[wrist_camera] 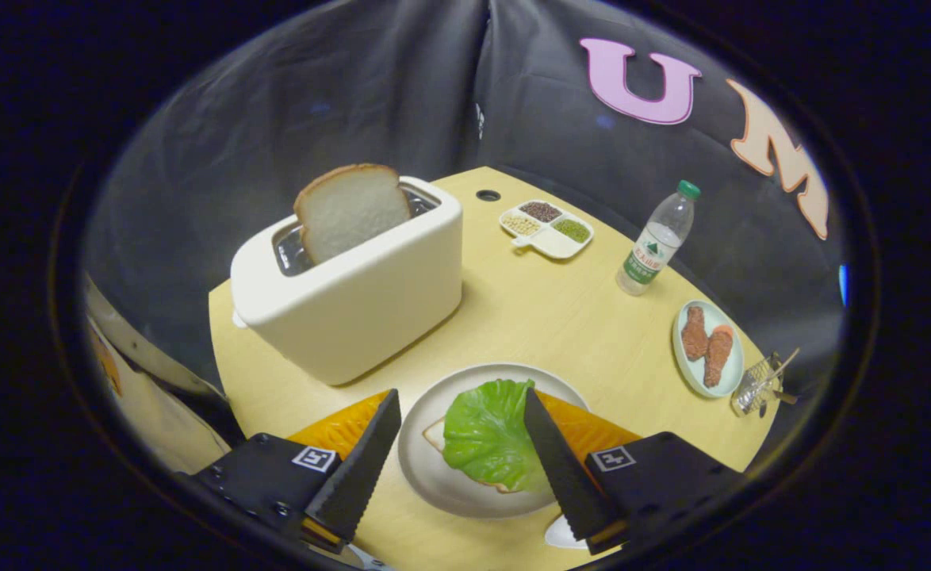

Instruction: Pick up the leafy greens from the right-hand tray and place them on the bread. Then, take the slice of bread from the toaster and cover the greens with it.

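Hovering over the table, the gripper (461,416) has its fingers spread wide with nothing in them. The lettuce (488,434) sits on bread on the white plate (434,484) between them, and the other slice (350,209) pokes out of the toaster (354,305) beyond.

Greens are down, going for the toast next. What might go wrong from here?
The gripper is open above the plate, fingers either side of the greens; moving off low might drag the leaf off the bread. The toast leans in the toaster slot, so a pinch could slip.
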